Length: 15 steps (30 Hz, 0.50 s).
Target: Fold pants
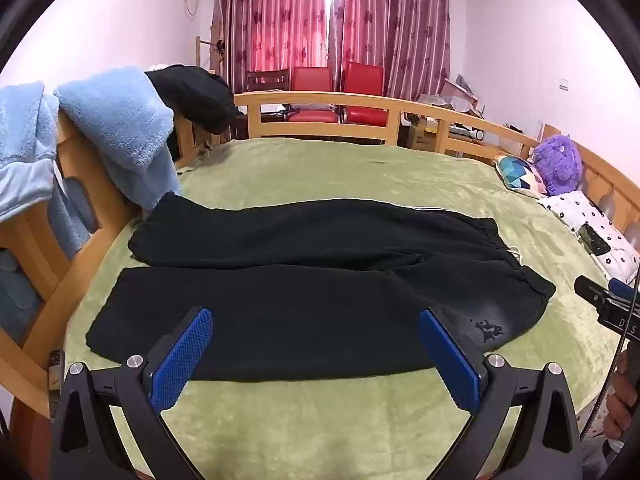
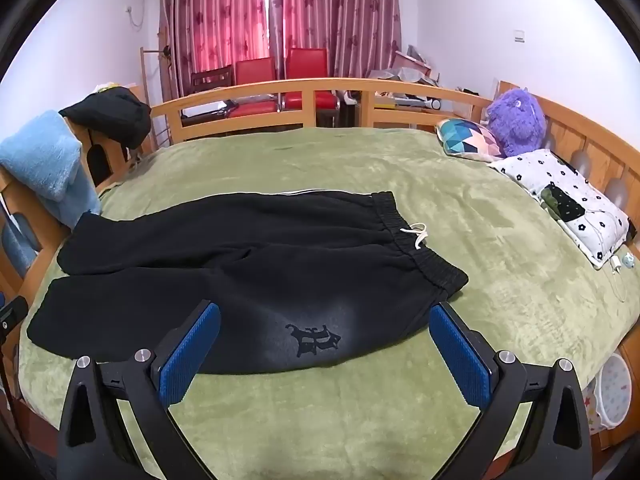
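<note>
Flat on a green-blanketed bed [image 2: 400,400], black pants [image 2: 248,264] lie spread, waistband toward 3 o'clock, cuffs toward 9. Left gripper [image 1: 316,330] and right gripper [image 2: 325,326] hover above, jaws wide, holding nothing.

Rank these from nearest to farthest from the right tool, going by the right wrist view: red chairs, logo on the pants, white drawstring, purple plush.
1. Logo: on the pants, right between the open fingers of the right tool.
2. Drawstring: at the waistband, farther up the bed.
3. Purple plush: far right, at the rail.
4. Red chairs: beyond the rail, by the curtains.
</note>
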{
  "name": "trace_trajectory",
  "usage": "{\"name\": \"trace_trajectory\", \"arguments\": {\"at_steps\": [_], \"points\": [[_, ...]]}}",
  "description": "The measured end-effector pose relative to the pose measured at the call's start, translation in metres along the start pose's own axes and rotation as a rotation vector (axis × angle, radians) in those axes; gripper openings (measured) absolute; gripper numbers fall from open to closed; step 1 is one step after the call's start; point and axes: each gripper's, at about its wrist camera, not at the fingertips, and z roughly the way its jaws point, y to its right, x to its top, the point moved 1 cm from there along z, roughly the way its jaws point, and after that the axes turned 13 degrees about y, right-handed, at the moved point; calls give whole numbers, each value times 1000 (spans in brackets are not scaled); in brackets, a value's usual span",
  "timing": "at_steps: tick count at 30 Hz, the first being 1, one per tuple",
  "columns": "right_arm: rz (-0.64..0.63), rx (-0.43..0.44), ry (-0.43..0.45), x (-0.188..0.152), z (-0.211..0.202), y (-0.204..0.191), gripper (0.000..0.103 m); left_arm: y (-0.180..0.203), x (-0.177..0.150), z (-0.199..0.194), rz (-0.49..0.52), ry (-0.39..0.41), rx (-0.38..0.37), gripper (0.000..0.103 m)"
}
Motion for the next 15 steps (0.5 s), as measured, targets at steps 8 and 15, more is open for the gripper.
{"name": "trace_trajectory", "arguments": {"at_steps": [8,15], "points": [[-14,1,-5,-1,0,-4,102,-12,-2,-2,-8,17,17,103],[-32,1,0,-1,1,-19,102,-4,-2,-2,10,9,31,103]]}}
